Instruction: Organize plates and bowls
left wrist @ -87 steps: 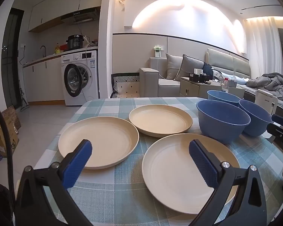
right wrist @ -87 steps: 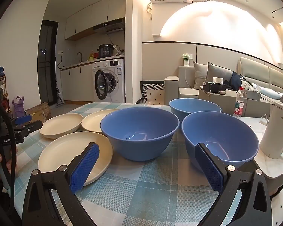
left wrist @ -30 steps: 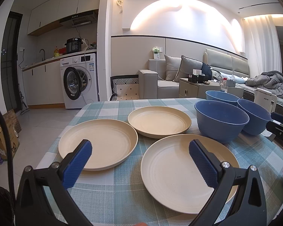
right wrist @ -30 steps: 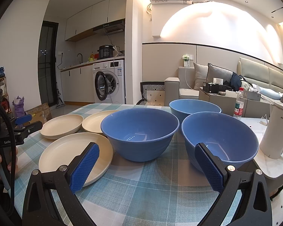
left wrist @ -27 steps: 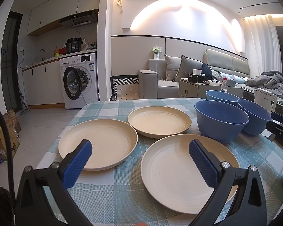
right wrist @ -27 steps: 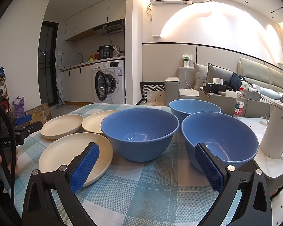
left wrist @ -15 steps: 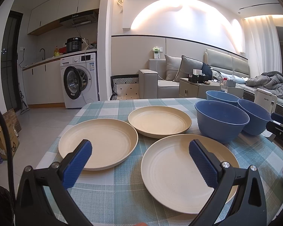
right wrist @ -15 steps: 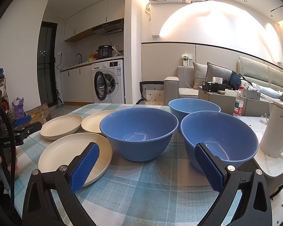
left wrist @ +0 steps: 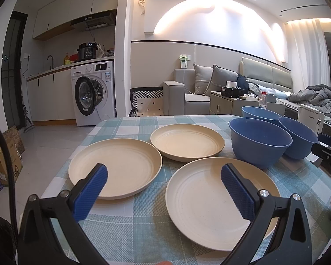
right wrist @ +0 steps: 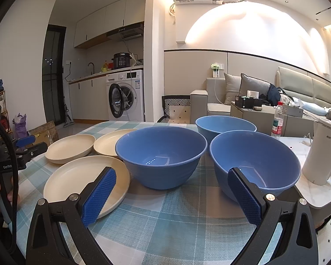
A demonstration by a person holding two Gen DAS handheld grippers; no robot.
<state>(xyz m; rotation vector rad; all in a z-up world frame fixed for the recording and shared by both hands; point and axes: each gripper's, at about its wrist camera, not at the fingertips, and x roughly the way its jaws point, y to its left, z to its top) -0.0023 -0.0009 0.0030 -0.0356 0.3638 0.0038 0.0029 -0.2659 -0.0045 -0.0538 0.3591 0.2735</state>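
Note:
Three cream plates lie on the checked tablecloth: a left plate [left wrist: 119, 165], a far plate [left wrist: 186, 141] and a near plate [left wrist: 200, 198]. Three blue bowls stand to their right: a middle bowl [right wrist: 161, 154], a right bowl [right wrist: 253, 161] and a far bowl [right wrist: 225, 124]. My left gripper [left wrist: 164, 187] is open and empty, low over the table's near edge, between the left and near plates. My right gripper [right wrist: 172, 194] is open and empty, just in front of the middle and right bowls.
A white kettle [right wrist: 324, 152] stands on a white side surface right of the bowls. A water bottle [right wrist: 277, 119] stands behind them. Beyond the table are a washing machine [left wrist: 92, 95], a chair [left wrist: 146, 101] and a sofa [left wrist: 200, 92].
Almost nothing has moved. Both grippers stay open and hover in place, with only a slight drift of each view.

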